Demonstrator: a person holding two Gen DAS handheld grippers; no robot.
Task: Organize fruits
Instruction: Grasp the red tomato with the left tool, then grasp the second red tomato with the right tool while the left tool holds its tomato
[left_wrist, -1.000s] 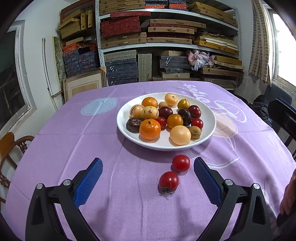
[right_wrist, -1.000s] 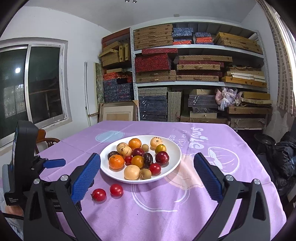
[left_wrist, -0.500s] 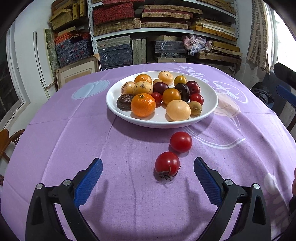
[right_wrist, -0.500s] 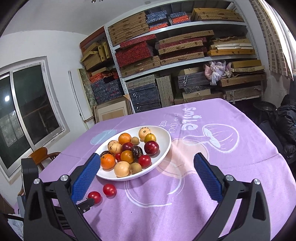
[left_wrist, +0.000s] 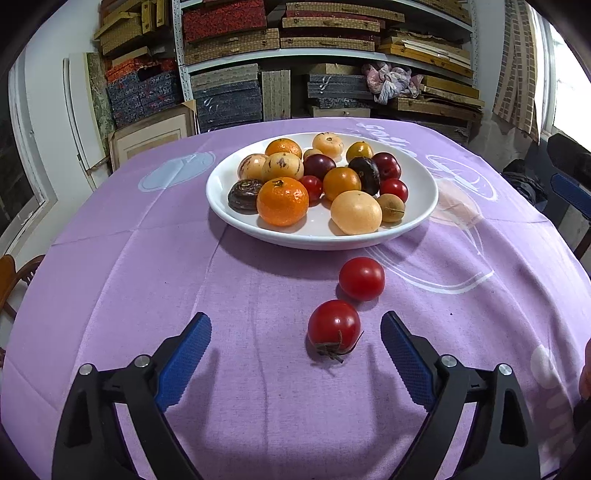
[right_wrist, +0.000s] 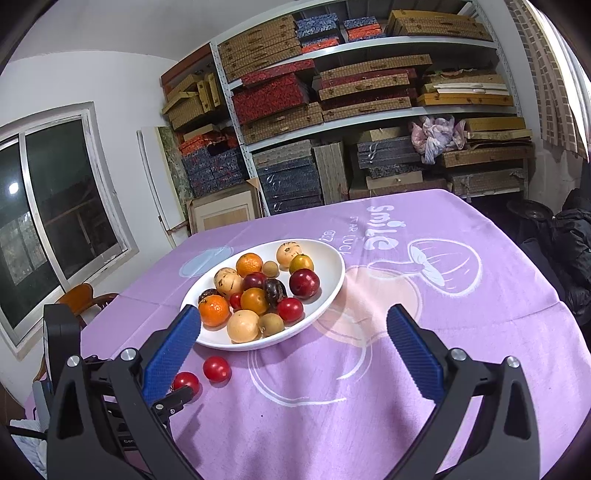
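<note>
Tomatoes lie loose on the purple tablecloth (left_wrist: 110, 280), near its front edge: the stemmed tomato (left_wrist: 333, 327) nearest, the second tomato (left_wrist: 362, 278) just behind it and touching or nearly so. The left gripper (left_wrist: 295, 330) hangs low over the cloth with its jaws closing; the stemmed tomato sits between the blue pads (left_wrist: 404, 354), nearer the right one, and neither pad touches it. Beyond the tomatoes, toward the middle of the table, stands the white plate (left_wrist: 421, 206) heaped with fruit: an orange (left_wrist: 282, 201) and a pale yellow fruit (left_wrist: 355, 212) at the front, dark plums (left_wrist: 386, 165) and small red ones behind. The right gripper (right_wrist: 293, 338) is held above the cloth, jaws wide apart and empty, the plate just past its left pad. Shelves of boxes (right_wrist: 332, 92) fill the far wall.
</note>
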